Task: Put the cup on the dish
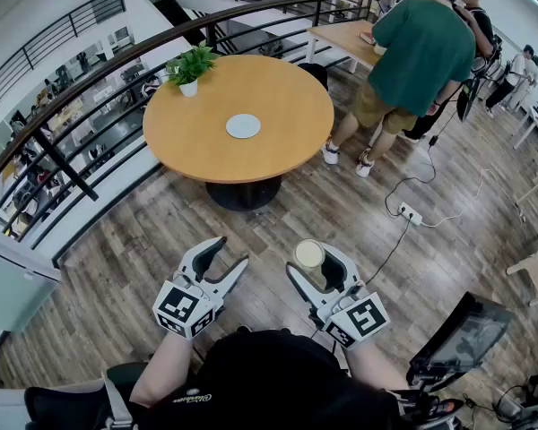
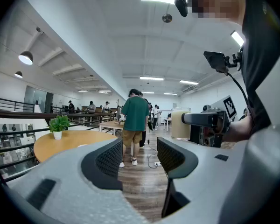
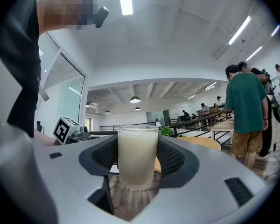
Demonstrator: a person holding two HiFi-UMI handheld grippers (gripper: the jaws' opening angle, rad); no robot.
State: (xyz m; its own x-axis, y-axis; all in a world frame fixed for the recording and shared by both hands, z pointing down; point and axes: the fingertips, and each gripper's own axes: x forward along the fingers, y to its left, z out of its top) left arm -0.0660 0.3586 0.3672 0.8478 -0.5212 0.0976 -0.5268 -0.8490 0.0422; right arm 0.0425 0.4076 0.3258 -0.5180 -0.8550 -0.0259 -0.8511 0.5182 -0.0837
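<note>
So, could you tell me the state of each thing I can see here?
cup: upright, gripped, held off the floor.
dish: empty, on the round table.
right gripper: shut on the cup.
left gripper: open, empty.
potted plant: upright on the round table.

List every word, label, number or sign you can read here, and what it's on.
No text is readable in any view.
White print on the person's dark top: too small and blurred to read.
Left marker cube and right marker cube: black-and-white square patterns only, no letters or numbers.
</note>
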